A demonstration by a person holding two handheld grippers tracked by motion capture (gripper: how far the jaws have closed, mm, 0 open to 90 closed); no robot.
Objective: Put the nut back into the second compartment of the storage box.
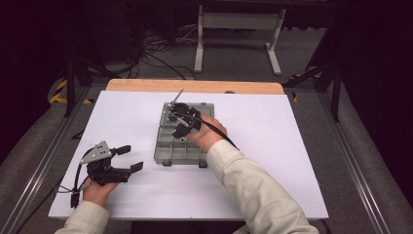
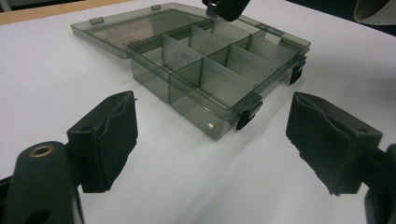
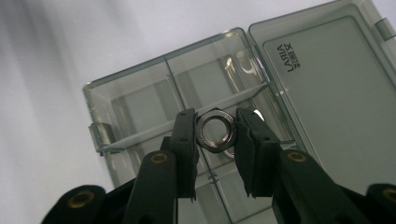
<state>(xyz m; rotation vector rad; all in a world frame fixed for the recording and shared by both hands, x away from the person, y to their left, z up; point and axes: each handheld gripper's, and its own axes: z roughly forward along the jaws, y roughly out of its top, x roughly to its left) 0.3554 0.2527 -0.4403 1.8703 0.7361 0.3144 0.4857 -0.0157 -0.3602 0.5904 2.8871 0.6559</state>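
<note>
Small steel hex nut (image 3: 215,132), hard, slick and light, sits pinched across its flats by the right gripper (image 3: 215,135) above the open smoky plastic compartment box (image 3: 140,100); the left gripper (image 2: 212,135) rests spread and empty on the white table (image 1: 292,146)

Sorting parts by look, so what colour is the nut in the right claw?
Shiny silver-grey metal hex nut, clearest in the right gripper view.

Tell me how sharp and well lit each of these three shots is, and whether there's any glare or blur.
High view: the white table is evenly lit, its surroundings dark. Left gripper view: the compartment box is sharp, the near fingers slightly soft, with small glints on the plastic. Right gripper view: the hex nut in the right gripper is crisp, the open lid shows mild sheen, the table at left smeared.
</note>
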